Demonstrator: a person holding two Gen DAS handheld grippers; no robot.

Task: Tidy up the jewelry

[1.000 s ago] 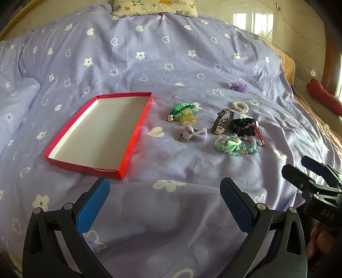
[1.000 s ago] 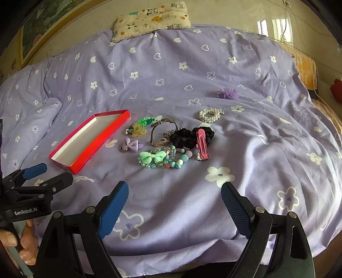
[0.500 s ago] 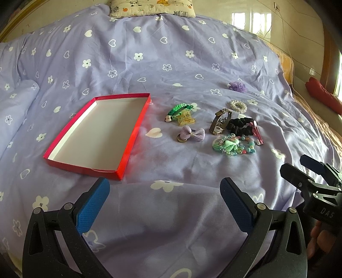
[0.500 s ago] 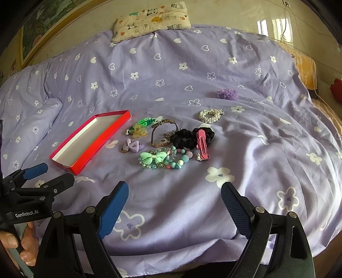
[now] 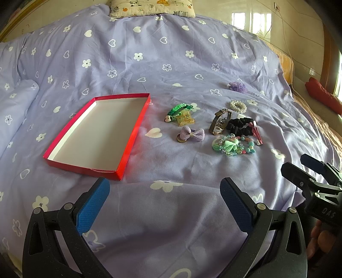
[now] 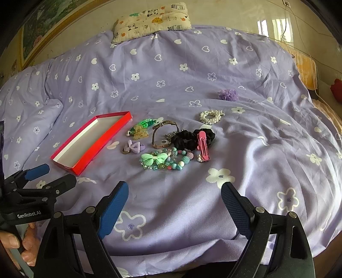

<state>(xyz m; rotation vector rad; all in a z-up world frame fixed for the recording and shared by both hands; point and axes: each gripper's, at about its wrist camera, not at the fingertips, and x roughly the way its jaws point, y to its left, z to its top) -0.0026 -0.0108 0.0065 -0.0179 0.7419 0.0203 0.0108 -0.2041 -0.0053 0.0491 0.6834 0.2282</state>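
A red shallow box (image 5: 136,119) (image 6: 100,139) with a white inside lies empty on the purple bedspread. To its right lies a cluster of jewelry: a green braided band (image 5: 178,109), a yellow claw clip (image 5: 185,120), a lilac bow (image 5: 192,134) (image 6: 134,147), a watch (image 5: 219,124) (image 6: 163,136), a black scrunchie (image 6: 192,138), a pink clip (image 6: 203,145), a mint bow with beads (image 6: 159,160) and a pearl bracelet (image 6: 211,116). My left gripper (image 5: 164,198) and right gripper (image 6: 174,200) both hover open over the near bedspread, with nothing between the fingers.
A purple fluffy hair tie (image 6: 228,95) lies apart, farther back on the right. A printed pillow (image 6: 151,19) rests at the head of the bed. The bed's right edge drops off near an orange sheet (image 5: 286,64). A person's hand (image 6: 19,246) holds the left gripper's handle.
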